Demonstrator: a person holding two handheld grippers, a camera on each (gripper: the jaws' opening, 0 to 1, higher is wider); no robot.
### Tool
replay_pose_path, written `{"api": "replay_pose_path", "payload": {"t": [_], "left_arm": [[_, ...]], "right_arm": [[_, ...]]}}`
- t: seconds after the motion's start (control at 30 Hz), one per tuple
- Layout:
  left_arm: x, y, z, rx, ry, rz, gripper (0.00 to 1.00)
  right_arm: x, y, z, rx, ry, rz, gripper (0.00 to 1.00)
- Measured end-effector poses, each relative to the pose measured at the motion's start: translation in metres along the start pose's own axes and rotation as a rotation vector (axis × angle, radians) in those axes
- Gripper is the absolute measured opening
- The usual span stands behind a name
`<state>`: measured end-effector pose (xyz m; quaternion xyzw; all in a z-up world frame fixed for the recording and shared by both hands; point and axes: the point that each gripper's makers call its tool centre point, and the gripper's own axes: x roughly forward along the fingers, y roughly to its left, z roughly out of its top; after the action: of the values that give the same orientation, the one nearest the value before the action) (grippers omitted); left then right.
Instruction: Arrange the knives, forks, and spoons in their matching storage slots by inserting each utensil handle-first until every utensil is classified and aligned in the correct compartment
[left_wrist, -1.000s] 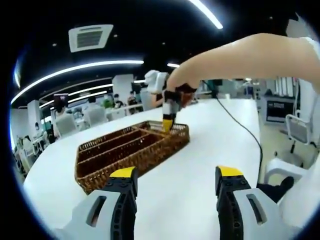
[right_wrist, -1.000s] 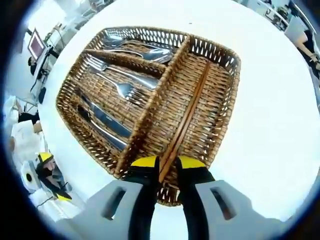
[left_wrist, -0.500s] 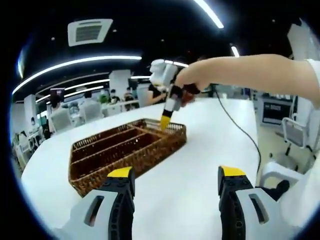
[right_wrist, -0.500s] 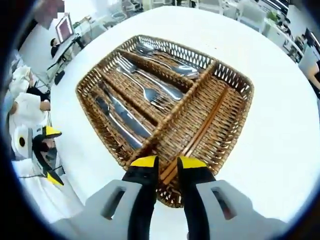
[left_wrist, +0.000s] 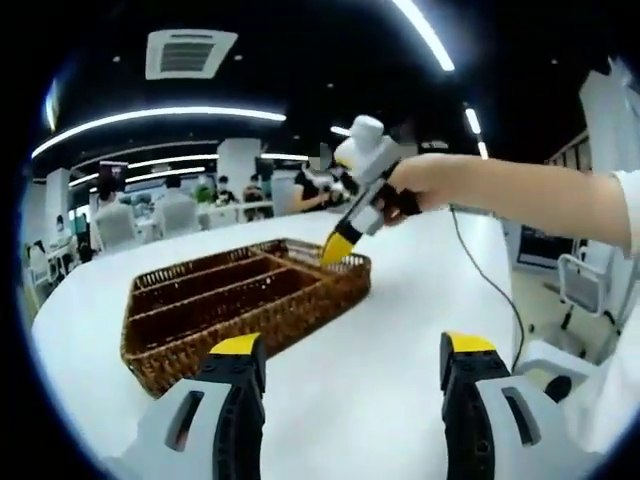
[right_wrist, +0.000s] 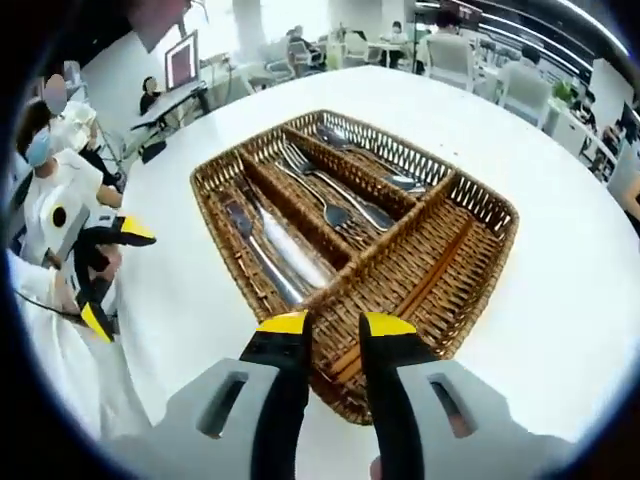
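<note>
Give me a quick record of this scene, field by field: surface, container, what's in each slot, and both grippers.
surface: white table
container: wicker basket, four compartments
outer long slot: knives
middle long slot: forks
far long slot: spoons
cross slot: brown chopsticks
right gripper: above the basket's near end, jaws slightly apart, holding nothing
left gripper: open, empty, over bare table beside the basket
</note>
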<state>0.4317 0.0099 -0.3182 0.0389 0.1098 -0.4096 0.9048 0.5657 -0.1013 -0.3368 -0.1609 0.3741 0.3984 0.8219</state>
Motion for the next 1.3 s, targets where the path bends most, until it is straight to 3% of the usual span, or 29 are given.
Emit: {"api": "replay_pose_path", "payload": {"t": [0.3,0.6,0.87,1.3], "left_arm": [[0.001,0.010,0.001,-0.018,-0.008,0.016,0.74],[-0.002,0.019,-0.003,-0.045,-0.008,0.022,0.78],[-0.007,0.024,-0.007,-0.103,-0.008,0.026,0.81],[-0.014,0.032,-0.014,-0.123,0.001,0.047,0.84]], "right_arm": [[0.001,0.012,0.005,-0.088,-0.124,0.008,0.27],[-0.005,0.019,0.012,-0.080,-0.302,0.012,0.33],[-0.009,0.032,0.005,-0.074,-0.390,0.032,0.37],[-0.015,0.057,-0.003,-0.102,-0.466,0.046,0.44]]}}
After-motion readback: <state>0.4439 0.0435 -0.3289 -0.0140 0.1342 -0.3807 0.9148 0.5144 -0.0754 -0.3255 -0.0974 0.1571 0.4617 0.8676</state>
